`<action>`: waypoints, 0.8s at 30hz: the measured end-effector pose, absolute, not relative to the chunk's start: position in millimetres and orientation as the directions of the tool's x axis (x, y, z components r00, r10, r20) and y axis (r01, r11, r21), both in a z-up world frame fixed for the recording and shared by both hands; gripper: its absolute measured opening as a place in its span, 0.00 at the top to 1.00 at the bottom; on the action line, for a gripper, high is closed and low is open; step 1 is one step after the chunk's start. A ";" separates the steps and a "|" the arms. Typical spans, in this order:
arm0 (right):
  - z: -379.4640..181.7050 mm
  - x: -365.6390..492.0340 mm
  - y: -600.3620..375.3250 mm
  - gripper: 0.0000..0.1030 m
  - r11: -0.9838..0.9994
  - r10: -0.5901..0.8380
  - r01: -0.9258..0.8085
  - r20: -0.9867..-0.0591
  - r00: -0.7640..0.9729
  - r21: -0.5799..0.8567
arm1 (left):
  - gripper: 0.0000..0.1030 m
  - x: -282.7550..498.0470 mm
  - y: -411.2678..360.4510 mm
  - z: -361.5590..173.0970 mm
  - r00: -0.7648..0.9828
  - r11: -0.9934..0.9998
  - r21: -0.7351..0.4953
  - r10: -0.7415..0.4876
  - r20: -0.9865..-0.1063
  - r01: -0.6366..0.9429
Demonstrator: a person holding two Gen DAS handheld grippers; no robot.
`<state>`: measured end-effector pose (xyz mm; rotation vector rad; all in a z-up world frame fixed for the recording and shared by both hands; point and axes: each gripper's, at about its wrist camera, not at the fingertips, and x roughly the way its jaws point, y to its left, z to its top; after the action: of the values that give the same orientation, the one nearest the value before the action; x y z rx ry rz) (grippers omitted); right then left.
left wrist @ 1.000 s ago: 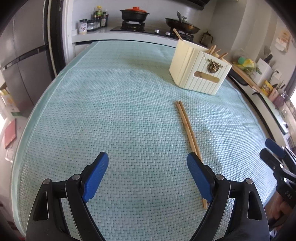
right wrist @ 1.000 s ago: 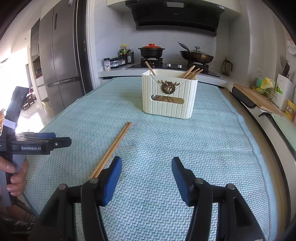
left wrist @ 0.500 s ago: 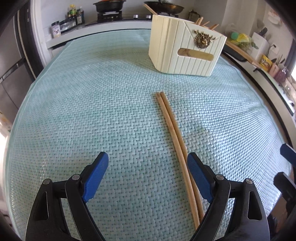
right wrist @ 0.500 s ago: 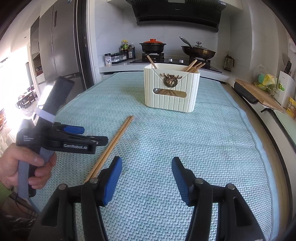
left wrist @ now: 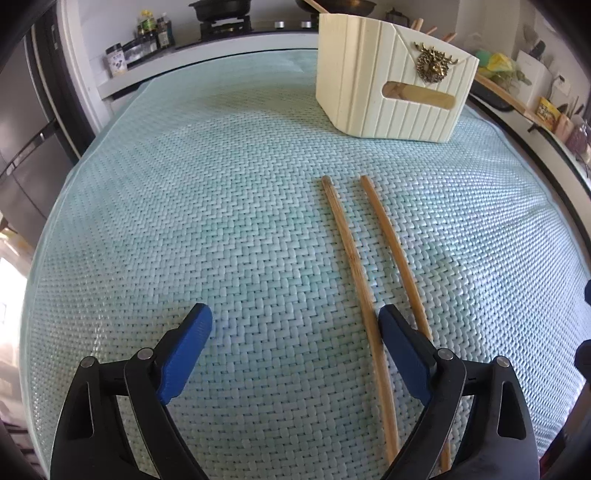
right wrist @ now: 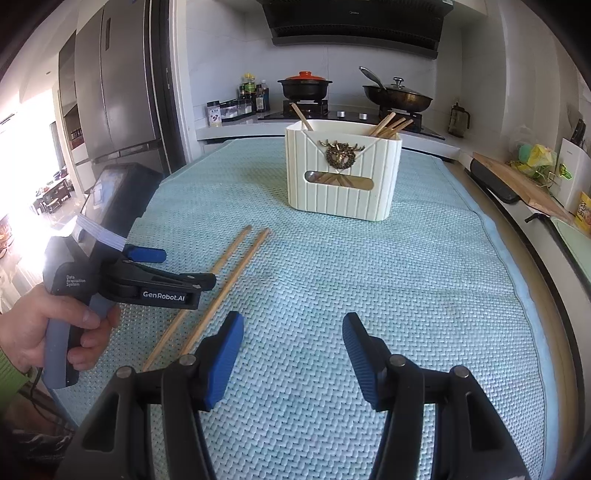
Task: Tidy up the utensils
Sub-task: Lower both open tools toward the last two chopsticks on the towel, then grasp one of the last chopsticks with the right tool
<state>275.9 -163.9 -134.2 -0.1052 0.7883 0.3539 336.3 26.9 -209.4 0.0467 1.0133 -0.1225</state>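
**Desk inventory: two loose chopsticks, one holder, two tools**

Left wrist view
- Left tool [left wrist: 295, 345]: black arms, blue ribbed pads, spread wide, gripping nothing. The jaws have just been opening a little further. One chopstick passes just inside the right-hand pad; the other runs outside and under it.
- Pair of slender light-brown bamboo chopsticks [left wrist: 354, 258]: lying flat on the desk, side by side with a clear gap at their far ends, pointing towards the holder.
- Cream ribbed plastic utensil holder with a brass stag-head ornament and a slot window [left wrist: 391, 96]: upright beyond the chopsticks, well apart from them. Wooden stick ends show above its rim.
- Pale green woven mat covering the desk [left wrist: 184, 221]: nothing between tool and chopsticks.
- Background: stove with a dark pot [left wrist: 221, 9], bottles and jars on the counter [left wrist: 151, 31].

Right wrist view
- Right tool [right wrist: 293, 347]: pads about half apart, empty, over bare mat to the right of the chopsticks.
- Chopsticks [right wrist: 236, 266]: near ends hidden behind the right tool's left pad.
- Left tool, seen from the side [right wrist: 173, 280], held by a person's hand [right wrist: 48, 328]; its arm crosses over the left chopstick.
- Holder [right wrist: 343, 173]: further chopsticks lean inside.
- Surroundings: steel refrigerator [right wrist: 118, 81], red-lidded black pot [right wrist: 304, 85], lidded wok [right wrist: 397, 98], wooden cutting board [right wrist: 517, 184].
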 end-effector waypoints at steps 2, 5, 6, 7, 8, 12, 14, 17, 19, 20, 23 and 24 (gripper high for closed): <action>-141.8 289.5 -150.9 0.45 0.926 0.285 -0.375 -0.740 0.610 0.047 | 0.14 340.1 33.7 -209.5 0.522 0.993 -0.029 -0.085 -0.849 0.114; -148.5 299.8 -131.4 0.45 0.896 0.370 -0.424 -0.746 0.553 0.130 | 0.15 340.2 44.4 -209.0 0.524 0.994 -0.033 -0.084 -0.848 0.106; -151.4 300.1 -121.8 0.45 0.885 0.380 -0.448 -0.748 0.544 0.124 | 0.15 338.8 49.2 -209.7 0.522 0.994 -0.036 -0.084 -0.849 0.102; -155.9 299.1 -112.4 0.45 0.876 0.381 -0.470 -0.750 0.541 0.106 | 0.15 337.6 53.8 -210.3 0.525 0.995 -0.034 -0.080 -0.847 0.097; -161.7 297.3 -103.8 0.45 0.866 0.382 -0.493 -0.754 0.534 0.090 | 0.15 336.2 57.6 -211.0 0.527 0.995 -0.031 -0.075 -0.847 0.092; -187.7 292.7 -78.8 0.70 0.837 0.319 -0.547 -0.799 0.510 -0.015 | 0.15 331.6 65.9 -211.0 0.528 0.995 -0.037 -0.081 -0.845 0.094; -189.4 293.2 -81.0 0.87 0.849 0.288 -0.527 -0.802 0.523 -0.039 | 0.15 329.8 64.9 -211.0 0.524 0.993 -0.045 -0.094 -0.846 0.105; -185.9 297.9 -98.4 0.93 0.889 0.227 -0.454 -0.809 0.542 -0.055 | 0.14 322.7 57.8 -211.2 0.526 0.992 -0.043 -0.100 -0.845 0.119; -184.2 299.1 -115.2 0.94 0.913 0.182 -0.403 -0.814 0.552 -0.070 | 0.14 319.9 55.6 -210.3 0.528 0.991 -0.049 -0.108 -0.843 0.125; -183.2 298.7 -125.7 0.94 0.924 0.158 -0.374 -0.818 0.554 -0.076 | 0.14 316.6 53.9 -209.9 0.526 0.990 -0.057 -0.116 -0.842 0.127; -182.6 291.0 -154.4 0.94 0.949 0.088 -0.301 -0.831 0.549 -0.098 | 0.14 312.8 52.6 -208.6 0.522 0.988 -0.069 -0.131 -0.843 0.136; -182.9 287.9 -162.3 0.94 0.953 0.063 -0.282 -0.834 0.549 -0.113 | 0.14 312.3 51.6 -208.8 0.519 0.987 -0.068 -0.133 -0.845 0.142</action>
<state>287.9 -162.3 -182.9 -0.2461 0.9711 0.2070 312.3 51.6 -208.8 0.0103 1.0120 -0.1650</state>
